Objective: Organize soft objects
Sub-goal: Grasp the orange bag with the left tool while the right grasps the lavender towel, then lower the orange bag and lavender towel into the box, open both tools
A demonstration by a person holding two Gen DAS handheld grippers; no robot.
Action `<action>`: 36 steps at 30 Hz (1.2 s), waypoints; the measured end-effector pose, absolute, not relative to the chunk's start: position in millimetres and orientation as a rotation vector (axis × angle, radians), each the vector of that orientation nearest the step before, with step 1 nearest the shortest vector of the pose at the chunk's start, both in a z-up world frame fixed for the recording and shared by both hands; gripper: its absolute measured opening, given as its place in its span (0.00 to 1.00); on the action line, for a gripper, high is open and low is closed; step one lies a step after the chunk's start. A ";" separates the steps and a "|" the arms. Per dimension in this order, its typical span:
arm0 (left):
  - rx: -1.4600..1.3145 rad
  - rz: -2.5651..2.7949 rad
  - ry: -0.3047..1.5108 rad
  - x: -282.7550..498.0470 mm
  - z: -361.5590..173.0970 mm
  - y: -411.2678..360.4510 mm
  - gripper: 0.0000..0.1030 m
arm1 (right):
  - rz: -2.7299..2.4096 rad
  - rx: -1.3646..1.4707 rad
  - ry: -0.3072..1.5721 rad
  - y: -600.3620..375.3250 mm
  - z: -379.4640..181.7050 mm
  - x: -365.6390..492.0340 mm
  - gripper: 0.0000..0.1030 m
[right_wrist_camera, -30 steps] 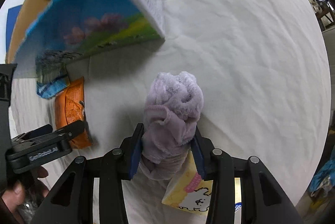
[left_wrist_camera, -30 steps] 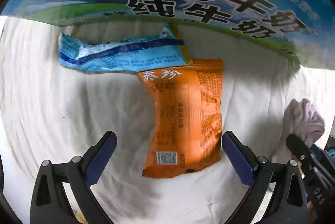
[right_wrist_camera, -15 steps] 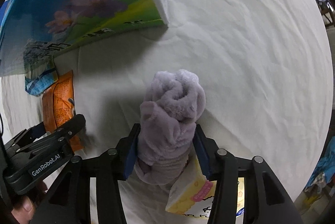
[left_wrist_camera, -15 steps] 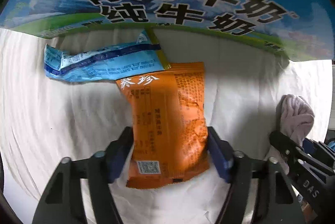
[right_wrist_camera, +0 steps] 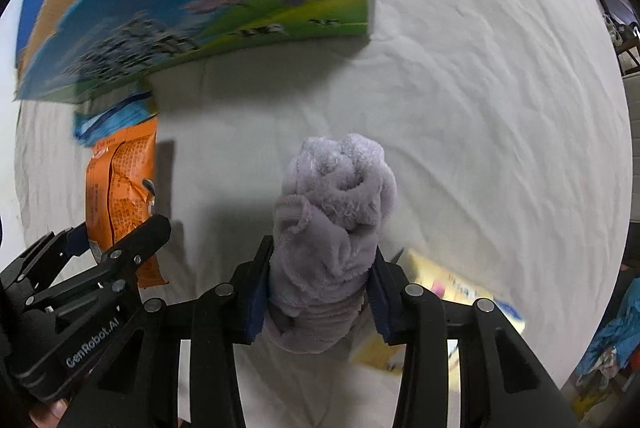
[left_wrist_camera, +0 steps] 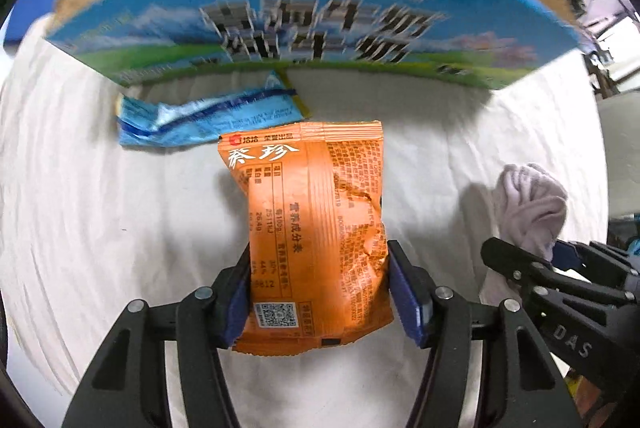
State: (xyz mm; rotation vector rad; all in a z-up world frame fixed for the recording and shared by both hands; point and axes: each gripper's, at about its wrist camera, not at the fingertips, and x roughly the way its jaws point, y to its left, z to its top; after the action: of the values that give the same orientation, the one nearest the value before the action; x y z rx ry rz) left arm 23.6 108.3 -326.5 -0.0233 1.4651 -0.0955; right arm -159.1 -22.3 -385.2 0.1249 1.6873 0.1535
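Lifted orange packet (left_wrist_camera: 316, 228) hides blurred blue packet's (left_wrist_camera: 208, 115) corner

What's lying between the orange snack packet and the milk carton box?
A blue packet lies between the orange snack packet and the box, seen from the left wrist.

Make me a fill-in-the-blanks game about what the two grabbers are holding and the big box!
1. The left gripper is shut on a snack packet whose colour is ______.
2. The right gripper squeezes a fluffy rolled cloth whose colour is pale ______.
3. The blue packet lies on the white sheet, right next to the open cardboard ______.
4. The box's printed side shows big black letters on a sky-______ background.

Missing words: orange; purple; box; blue
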 end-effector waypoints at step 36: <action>-0.057 -0.246 1.121 172.1 -162.6 157.0 0.56 | 0.210 0.234 1.350 22.4 -205.9 -65.8 0.43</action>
State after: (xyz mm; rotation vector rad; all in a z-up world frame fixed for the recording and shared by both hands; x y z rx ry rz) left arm 172.1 157.0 -162.6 -0.0566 1.1210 -0.2459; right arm -65.8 22.4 -205.9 0.2335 1.3498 0.2096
